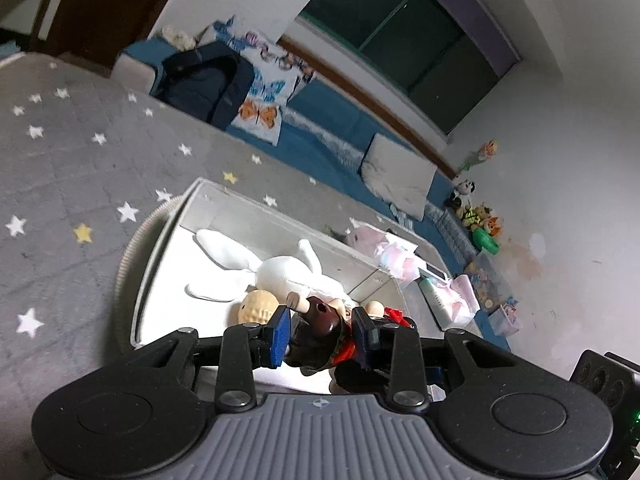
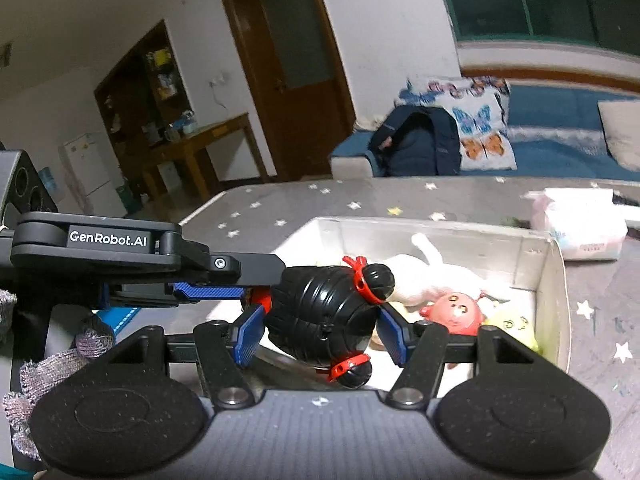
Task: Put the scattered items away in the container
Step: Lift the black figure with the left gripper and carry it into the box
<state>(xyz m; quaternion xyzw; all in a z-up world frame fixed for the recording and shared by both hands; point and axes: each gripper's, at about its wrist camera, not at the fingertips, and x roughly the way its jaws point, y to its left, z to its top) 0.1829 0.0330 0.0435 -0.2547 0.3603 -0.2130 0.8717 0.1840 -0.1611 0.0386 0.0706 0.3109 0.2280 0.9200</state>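
Observation:
A doll with glossy black hair buns tied in red bands [image 2: 332,312] hangs over the near end of the grey box [image 2: 536,256]. My right gripper [image 2: 320,324] is shut on its head. My left gripper [image 2: 256,292] comes in from the left beside the doll's red clothes. In the left wrist view my left gripper [image 1: 320,322] is shut on the doll [image 1: 316,328]. Inside the box [image 1: 248,216] lie a white plush rabbit [image 1: 288,272], a beige round toy [image 1: 258,306], a red round toy [image 2: 456,312] and a yellow-green toy [image 2: 516,328].
The box stands on a grey star-patterned mat [image 1: 80,160]. A pink-white tissue pack [image 2: 580,228] lies just behind the box. Behind it is a blue sofa with a butterfly pillow [image 2: 480,132] and a dark jacket [image 1: 204,80]. Small toys [image 1: 480,220] line the wall.

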